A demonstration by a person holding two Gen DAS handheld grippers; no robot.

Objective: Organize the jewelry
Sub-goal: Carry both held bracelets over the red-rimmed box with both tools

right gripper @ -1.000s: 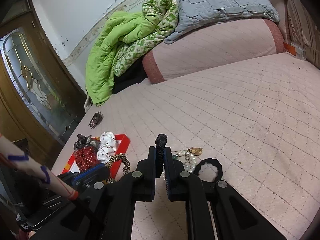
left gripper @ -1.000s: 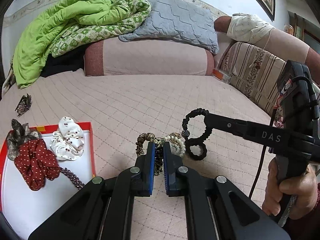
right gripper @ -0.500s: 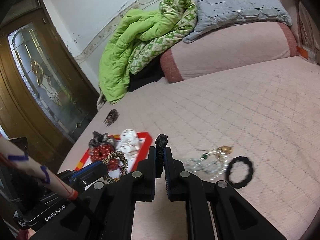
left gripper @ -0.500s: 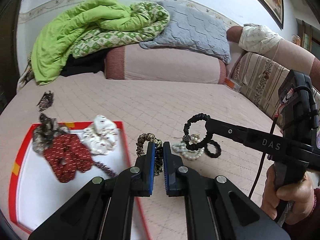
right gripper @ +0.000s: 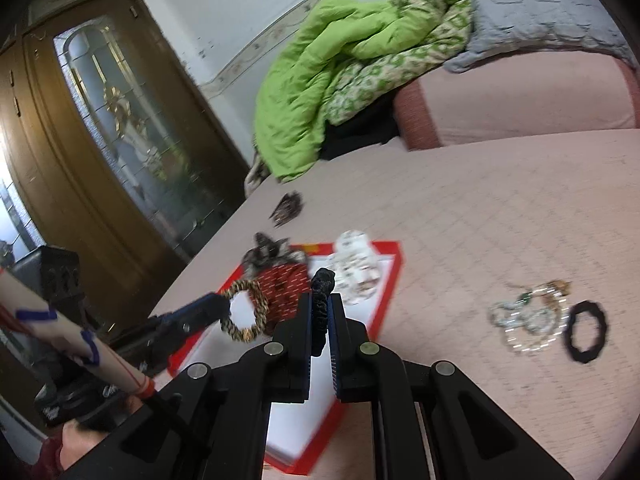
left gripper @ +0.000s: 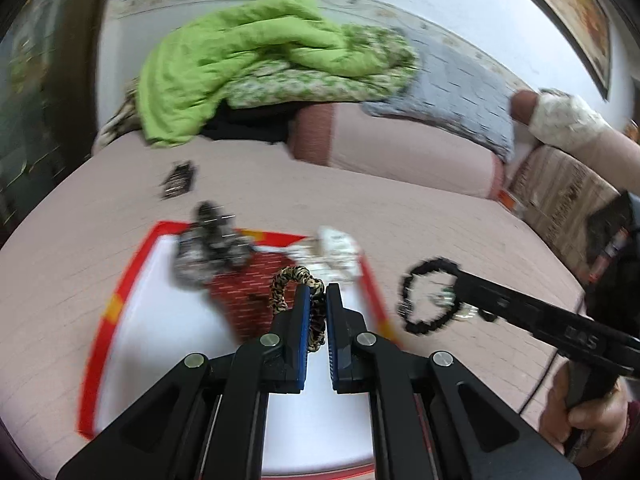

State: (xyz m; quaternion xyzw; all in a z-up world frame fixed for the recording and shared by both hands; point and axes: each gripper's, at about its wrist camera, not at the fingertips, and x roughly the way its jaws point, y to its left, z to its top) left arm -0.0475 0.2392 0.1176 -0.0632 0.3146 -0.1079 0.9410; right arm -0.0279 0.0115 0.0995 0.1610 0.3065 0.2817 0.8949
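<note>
Over the white tray with a red rim (left gripper: 105, 312) on the pink quilted bed (left gripper: 100, 200), the left tongs (left gripper: 316, 312) are closed on a leopard-print hair ring (left gripper: 294, 280). It stands on edge, with its loop leaning toward 11 o'clock. The right tongs (right gripper: 320, 312) are closed on a black braided ring (right gripper: 322, 288), which sticks straight up toward 12 o'clock. The left view shows that black ring (left gripper: 426, 300) as a full round loop hanging past the tray's right edge. Only the right view shows the pearl beads (right gripper: 528, 322) and another black ring (right gripper: 586, 336) lying flat on the bed at 3 o'clock. In the tray sit soft, puffy cloth scrunchies: a red dotted one (left gripper: 250, 292), a white one (right gripper: 356, 270) and a dark patterned one (left gripper: 208, 248). A dark hair clip (left gripper: 178, 180) lies on the bed beyond the tray, at 11 o'clock.
</note>
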